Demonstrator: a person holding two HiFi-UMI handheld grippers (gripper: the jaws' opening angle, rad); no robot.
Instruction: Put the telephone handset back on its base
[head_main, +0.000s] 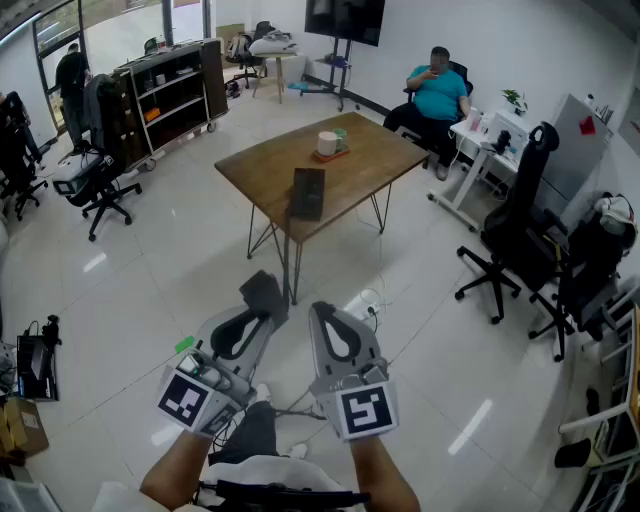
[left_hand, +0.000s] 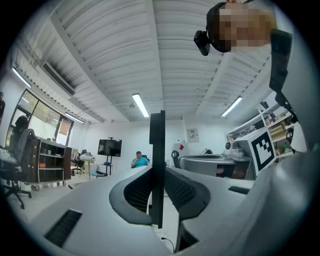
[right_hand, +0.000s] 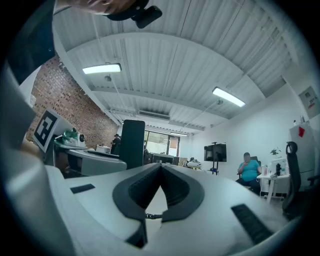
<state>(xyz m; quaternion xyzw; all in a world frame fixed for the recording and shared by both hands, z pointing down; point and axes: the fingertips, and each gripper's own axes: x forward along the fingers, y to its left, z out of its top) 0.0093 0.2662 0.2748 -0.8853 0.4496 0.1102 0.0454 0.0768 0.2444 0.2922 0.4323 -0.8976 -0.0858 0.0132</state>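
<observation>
My left gripper (head_main: 270, 303) is shut on a flat dark slab (head_main: 263, 290), which looks like the handset. In the left gripper view the slab (left_hand: 157, 145) stands edge-on and upright, and the pads of the left gripper (left_hand: 156, 175) press on both its sides. My right gripper (head_main: 322, 312) is close beside it on the right, with the jaw tips touching and nothing in them. The right gripper view shows that gripper (right_hand: 161, 167) shut, with the slab (right_hand: 132, 142) to its left. Further off, a dark rectangular unit (head_main: 306, 193) lies on the wooden table (head_main: 380, 160); it may be the base.
A white cup on a red tray (head_main: 328, 144) stands at the table's far side. A person (head_main: 437, 90) sits at a white desk (head_main: 478, 150) beyond it. Black office chairs (head_main: 520, 240) stand at the right, a shelf unit (head_main: 165, 95) at the left. Cables (head_main: 368, 305) lie on the floor.
</observation>
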